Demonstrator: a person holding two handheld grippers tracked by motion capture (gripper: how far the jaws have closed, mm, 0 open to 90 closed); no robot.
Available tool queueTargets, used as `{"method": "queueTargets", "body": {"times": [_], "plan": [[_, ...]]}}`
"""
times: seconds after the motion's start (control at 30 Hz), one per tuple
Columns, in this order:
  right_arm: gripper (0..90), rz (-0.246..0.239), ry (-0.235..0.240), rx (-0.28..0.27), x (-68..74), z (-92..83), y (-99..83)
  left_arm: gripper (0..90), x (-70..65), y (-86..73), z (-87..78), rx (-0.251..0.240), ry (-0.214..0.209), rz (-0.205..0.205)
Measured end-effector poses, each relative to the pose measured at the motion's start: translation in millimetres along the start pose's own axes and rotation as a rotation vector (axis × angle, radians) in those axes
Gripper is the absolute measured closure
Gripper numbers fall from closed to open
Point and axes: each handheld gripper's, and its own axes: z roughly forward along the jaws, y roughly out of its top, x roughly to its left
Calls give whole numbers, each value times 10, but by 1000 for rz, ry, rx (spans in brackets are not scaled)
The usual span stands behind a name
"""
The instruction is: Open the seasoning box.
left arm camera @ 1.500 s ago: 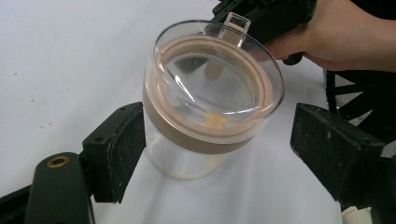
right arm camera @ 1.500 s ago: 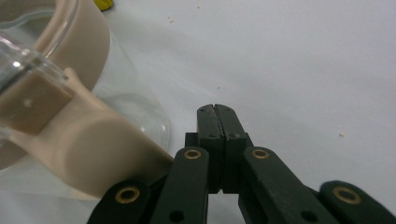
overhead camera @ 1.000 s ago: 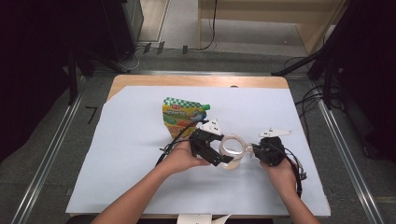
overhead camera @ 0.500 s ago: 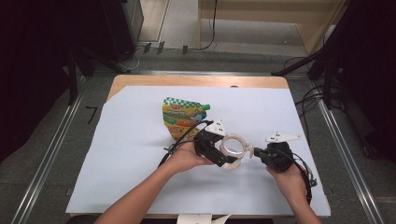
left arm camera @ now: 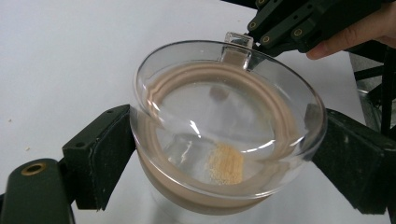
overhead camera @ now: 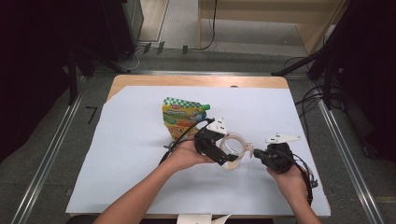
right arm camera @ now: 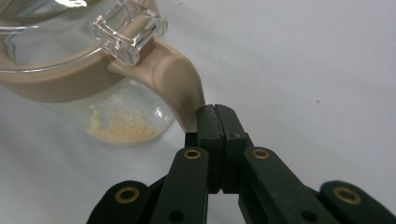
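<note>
Jar (overhead camera: 232, 150) of clear plastic with a tan collar sits between my 2 grippers, on the white sheet (overhead camera: 140, 154) that covers the desk, toward the near edge and a little right of the middle. My left gripper (overhead camera: 219, 151) has its jaws spread wide around the jar's body, 1 pad on each side pressing against the wall just under the tan collar, so I hold the jar with it. In the left gripper view the clear domed lid (left arm camera: 229, 116) lies on the collar, with its small square tab (left arm camera: 238, 39) at the far side, and a little heap of pale yellow grains (left arm camera: 226, 164) lies at the bottom of the jar. My right gripper (right arm camera: 215, 116) is fully closed, its 2 pads pressed flat together with nothing between them. Its tip touches the tan latch (right arm camera: 180, 81) that curves down from the collar below the lid's clear tab, on the jar's right side. Farther back on the sheet, just beyond my left hand (overhead camera: 187, 156), lies a green and orange pouch (overhead camera: 183, 116), apart from the jar.
</note>
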Motion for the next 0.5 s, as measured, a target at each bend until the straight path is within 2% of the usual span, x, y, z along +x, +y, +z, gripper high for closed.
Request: {"method": "queueTargets", "body": {"times": [0.1, 0.33, 0.37, 0.43, 0.5], "plan": [[900, 1, 2, 0, 1, 0, 0, 110, -14, 40, -19, 9, 7, 22], [900, -2, 5, -1, -6, 2, -1, 110, -32, 115, -40, 19, 11, 35], [900, -2, 5, -1, -6, 2, -1, 110, -33, 124, -50, 8, -3, 32], [900, -2, 9, -3, -3, 2, 1, 212, -40, 154, -84, -35, -50, 16], [900, -5, 10, 1, 5, 4, 2, 233, -66, 204, -83, -38, -50, 23]]}}
